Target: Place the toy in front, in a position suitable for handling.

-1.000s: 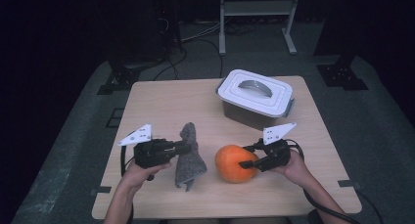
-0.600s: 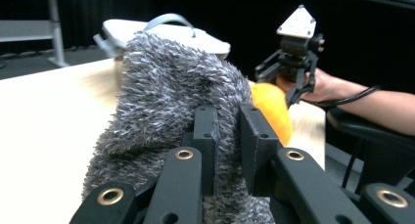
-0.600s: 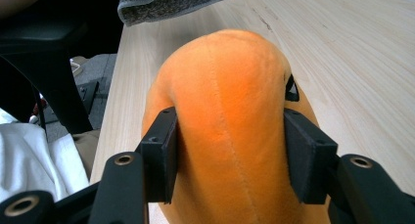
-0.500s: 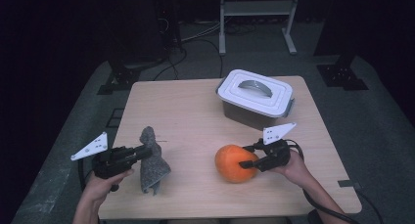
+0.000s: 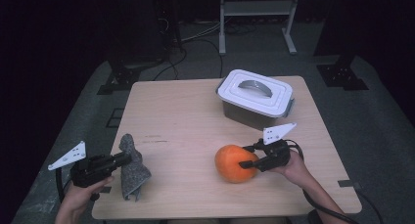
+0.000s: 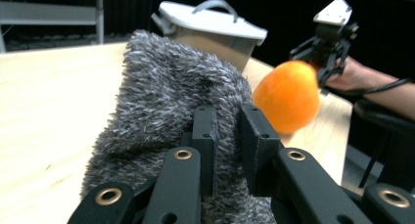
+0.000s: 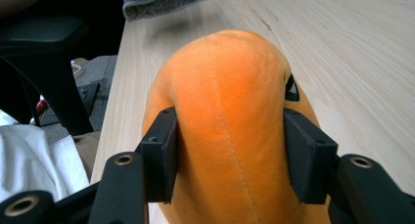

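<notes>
Left hand-held gripper (image 5: 128, 158) sits at the desk's (image 5: 186, 121) front-left corner, jaws pressed together on a fold of the grey fuzzy cloth (image 5: 131, 166). The cloth hangs from the pinch with its lower end near the desk edge, likely held up so it moves without dragging. In the left gripper view the pile bulges around both pads (image 6: 205, 136), so the bite looks deep enough.

Right hand-held gripper (image 5: 247, 155) is near the front-right, jaws partway closed and pinching the orange plush ball (image 5: 235, 163), which rests on the desk. The pads dent its sides, a soft squeeze that likely just steadies it.

Lidded grey container (image 5: 255, 98) stands behind, lid on, well apart from both.
</notes>
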The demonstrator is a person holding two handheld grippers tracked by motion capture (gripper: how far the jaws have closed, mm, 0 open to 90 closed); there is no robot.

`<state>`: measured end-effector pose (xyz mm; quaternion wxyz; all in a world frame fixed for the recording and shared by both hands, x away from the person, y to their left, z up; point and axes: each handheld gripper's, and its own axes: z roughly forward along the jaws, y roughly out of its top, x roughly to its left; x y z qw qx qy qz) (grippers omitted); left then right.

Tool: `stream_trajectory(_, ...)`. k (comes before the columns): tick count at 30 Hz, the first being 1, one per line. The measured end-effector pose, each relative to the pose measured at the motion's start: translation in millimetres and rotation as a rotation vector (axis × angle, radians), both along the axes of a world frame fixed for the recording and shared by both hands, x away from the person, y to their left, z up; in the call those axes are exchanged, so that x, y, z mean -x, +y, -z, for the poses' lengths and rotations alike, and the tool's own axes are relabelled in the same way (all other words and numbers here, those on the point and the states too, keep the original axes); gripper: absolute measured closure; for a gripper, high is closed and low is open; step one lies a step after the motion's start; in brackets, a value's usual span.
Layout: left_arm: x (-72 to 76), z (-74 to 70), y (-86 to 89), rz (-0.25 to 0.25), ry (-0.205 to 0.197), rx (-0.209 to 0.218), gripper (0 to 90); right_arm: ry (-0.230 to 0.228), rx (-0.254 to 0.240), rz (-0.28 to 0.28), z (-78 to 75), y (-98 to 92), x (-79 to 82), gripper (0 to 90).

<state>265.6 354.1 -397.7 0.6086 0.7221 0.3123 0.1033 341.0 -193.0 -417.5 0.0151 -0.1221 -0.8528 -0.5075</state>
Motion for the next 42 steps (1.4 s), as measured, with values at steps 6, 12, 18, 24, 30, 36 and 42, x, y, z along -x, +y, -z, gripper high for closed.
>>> stream_trajectory(6,-4.4,17.3,4.7,-0.016,0.059,-0.064,77.6,0.002,-0.002,0.000,0.3,-0.4,-0.3,44.2)
stream_trajectory(12,-17.3,31.8,-2.6,-0.023,0.112,-0.119,77.3,-0.001,0.000,-0.002,0.3,-0.3,0.2,44.2)
stream_trajectory(18,-33.3,41.1,-19.7,-0.007,0.146,-0.158,75.6,-0.002,0.000,-0.003,0.3,-0.4,0.3,44.2)
stream_trajectory(24,-44.3,47.8,-38.8,0.035,0.170,-0.195,73.6,-0.004,0.001,-0.005,0.3,-0.6,0.5,44.1)
stream_trajectory(30,-50.0,48.9,-50.1,0.074,0.172,-0.200,67.0,-0.006,0.003,-0.005,0.2,-0.5,0.8,44.1)
stream_trajectory(36,-51.4,46.1,-55.0,0.084,0.161,-0.185,61.0,-0.006,0.006,-0.006,0.0,-0.4,0.7,44.0)
stream_trajectory(42,-53.0,39.0,-66.2,0.109,0.135,-0.172,57.1,-0.005,0.004,-0.006,0.0,0.0,0.8,43.9)
